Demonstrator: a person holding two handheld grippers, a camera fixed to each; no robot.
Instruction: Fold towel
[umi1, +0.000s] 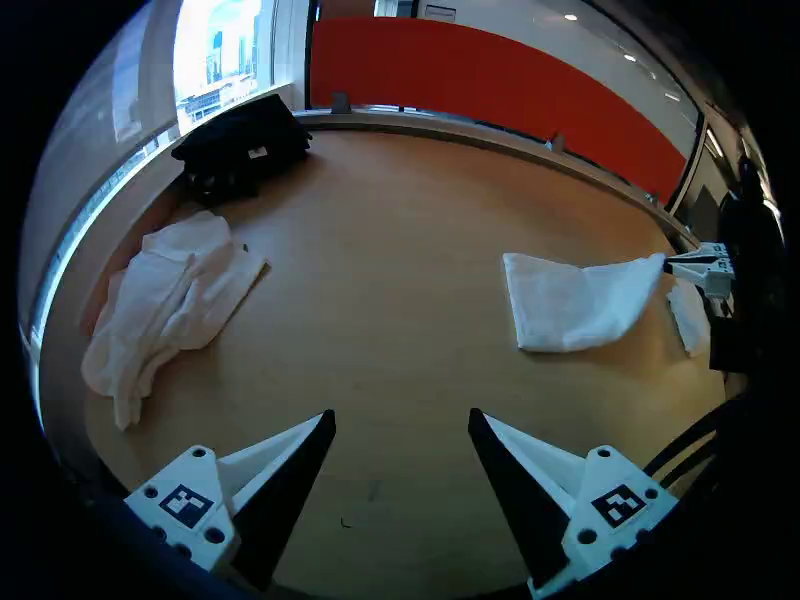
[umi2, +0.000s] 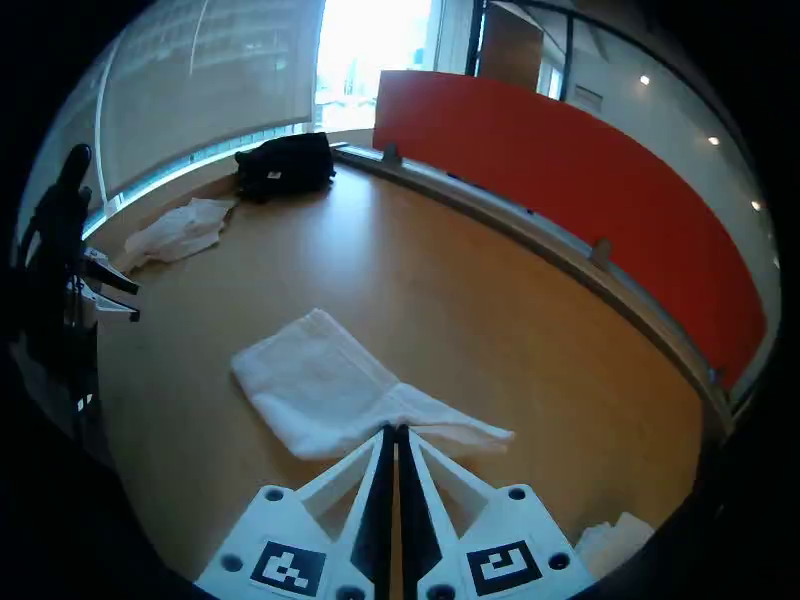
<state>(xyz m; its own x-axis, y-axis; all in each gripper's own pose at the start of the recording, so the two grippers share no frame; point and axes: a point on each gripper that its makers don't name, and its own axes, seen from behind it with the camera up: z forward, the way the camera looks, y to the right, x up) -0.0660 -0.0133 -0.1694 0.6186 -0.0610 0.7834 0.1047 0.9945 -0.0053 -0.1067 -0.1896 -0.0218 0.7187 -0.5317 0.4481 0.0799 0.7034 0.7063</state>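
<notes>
Two fingers (umi2: 372, 500) clamped tight — the right gripper (umi2: 395, 435) pinches a corner of the white towel (umi2: 310, 385), which lies on the wooden table (umi2: 480, 280) just ahead of its tips. Left gripper (umi1: 400, 415) hangs with jaws spread wide, holding nothing; the towel sits ahead to its right, a crumpled cloth (umi1: 170, 300) ahead to its left.

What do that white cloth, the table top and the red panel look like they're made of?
The towel looks like soft cotton terry: matte, fuzzy, draping limply where the right gripper pinches its corner. The table looks like wood or wood-look laminate, smooth with a faint sheen. The red panel is flat, even, matte; fabric or painted board, I cannot tell.
</notes>
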